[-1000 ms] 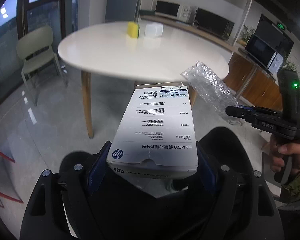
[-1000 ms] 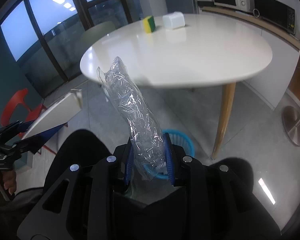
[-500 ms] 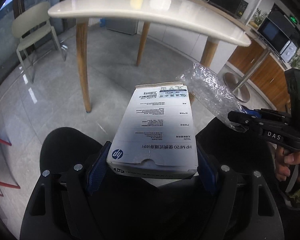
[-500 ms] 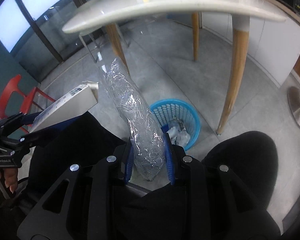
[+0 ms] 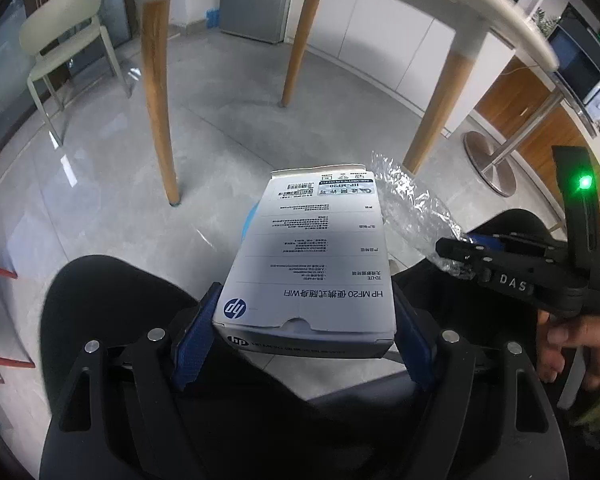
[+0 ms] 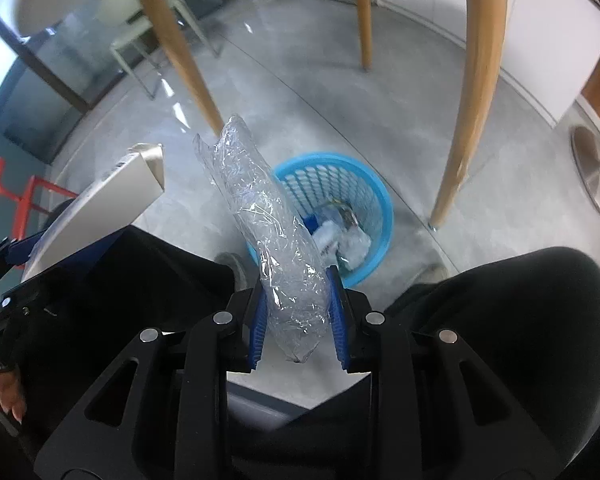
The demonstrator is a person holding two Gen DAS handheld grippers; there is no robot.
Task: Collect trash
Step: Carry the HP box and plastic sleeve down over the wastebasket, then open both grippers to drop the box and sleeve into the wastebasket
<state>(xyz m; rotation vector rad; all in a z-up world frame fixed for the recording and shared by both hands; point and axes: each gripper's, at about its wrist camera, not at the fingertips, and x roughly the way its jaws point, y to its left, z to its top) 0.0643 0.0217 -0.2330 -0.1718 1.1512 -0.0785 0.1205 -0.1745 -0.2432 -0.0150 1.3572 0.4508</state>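
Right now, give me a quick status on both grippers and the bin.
Left gripper shut on white box. Right gripper shut on clear plastic wrap. Blue basket below, open, trash inside. Nothing blocking.

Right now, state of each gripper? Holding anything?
Left gripper: closed on the white rectangular cardboard box.
Right gripper: closed on the crinkled clear plastic wrapper.

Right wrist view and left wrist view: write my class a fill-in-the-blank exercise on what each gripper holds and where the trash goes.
1. The left gripper is shut on a white ____.
2. The right gripper is shut on a crumpled clear ____ wrapper.
3. The basket on the floor is coloured ____.
4. The basket already holds some ____.

Missing words: box; plastic; blue; trash
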